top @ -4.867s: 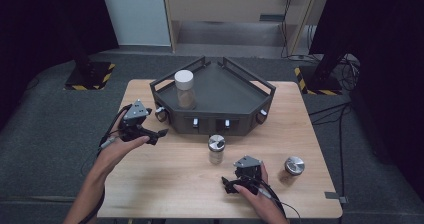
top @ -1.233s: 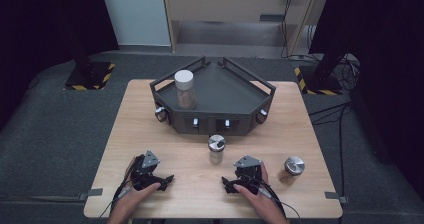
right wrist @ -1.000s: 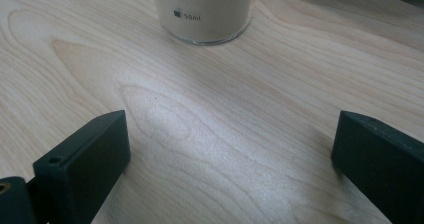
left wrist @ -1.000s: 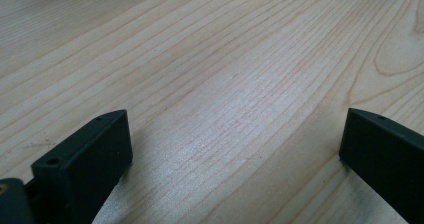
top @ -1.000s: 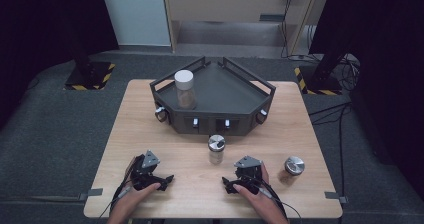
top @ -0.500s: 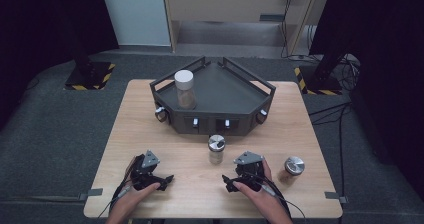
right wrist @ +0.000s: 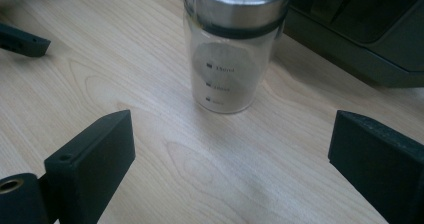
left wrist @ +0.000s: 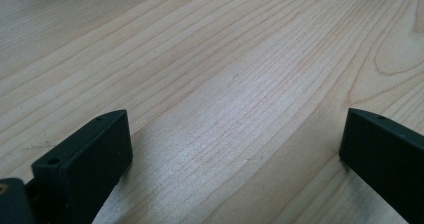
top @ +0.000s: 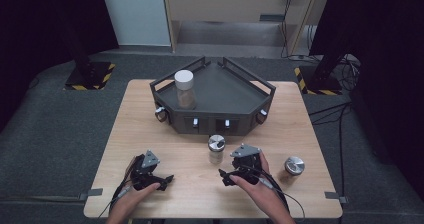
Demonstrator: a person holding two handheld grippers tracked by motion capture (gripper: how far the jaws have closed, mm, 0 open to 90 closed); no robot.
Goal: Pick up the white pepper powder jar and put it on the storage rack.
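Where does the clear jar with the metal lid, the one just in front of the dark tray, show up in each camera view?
High view: the jar stands mid-table, in front of the dark tray, just left of the right tool.
Left gripper view: not in it; bare table wood between the open jaws.
Right gripper view: the jar stands at top centre, ahead of the open jaws.
Shared landmark: the dark tray, behind the jar in the high and right gripper views.

Three jars [top: 216, 149] stand about, one dark tray [top: 250, 91], and seemingly two grippers [top: 227, 176].
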